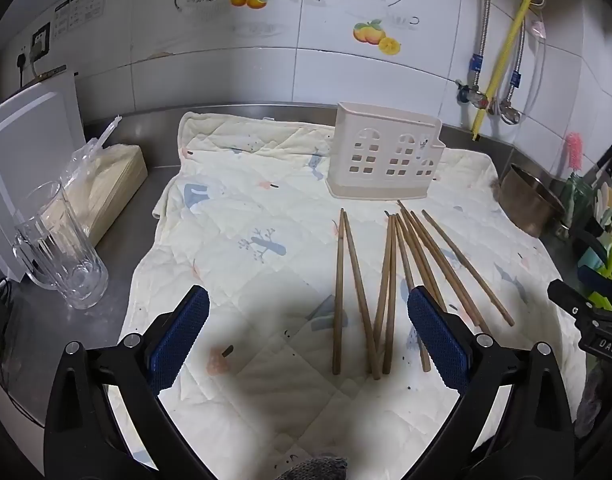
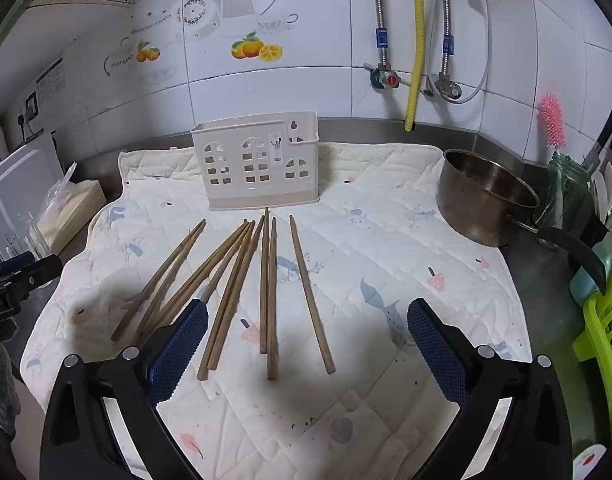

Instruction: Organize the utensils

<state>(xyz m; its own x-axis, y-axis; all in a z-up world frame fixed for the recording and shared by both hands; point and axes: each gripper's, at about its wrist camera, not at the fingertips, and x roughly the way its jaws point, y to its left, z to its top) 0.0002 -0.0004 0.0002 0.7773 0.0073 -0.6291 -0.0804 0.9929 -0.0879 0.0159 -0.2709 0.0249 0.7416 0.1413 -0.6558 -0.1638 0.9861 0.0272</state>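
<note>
Several brown wooden chopsticks (image 2: 268,292) lie fanned out on a cream patterned cloth (image 2: 386,240), tips toward a beige plastic utensil holder (image 2: 254,164) that stands upright at the back. In the left wrist view the chopsticks (image 1: 390,280) lie in front of the holder (image 1: 386,152). My left gripper (image 1: 308,312) is open and empty above the cloth (image 1: 246,216), with the chopsticks between and beyond its fingers. My right gripper (image 2: 307,320) is open and empty, low over the near ends of the chopsticks. The right gripper's edge also shows in the left wrist view (image 1: 586,316).
A glass mug (image 1: 62,248), a wrapped box (image 1: 110,184) and white boards (image 1: 26,152) stand at the left. A metal pot (image 2: 486,200), a green rack (image 2: 606,340) and a pink brush (image 2: 552,120) are at the right. Pipes and valves run along the tiled wall (image 2: 416,60).
</note>
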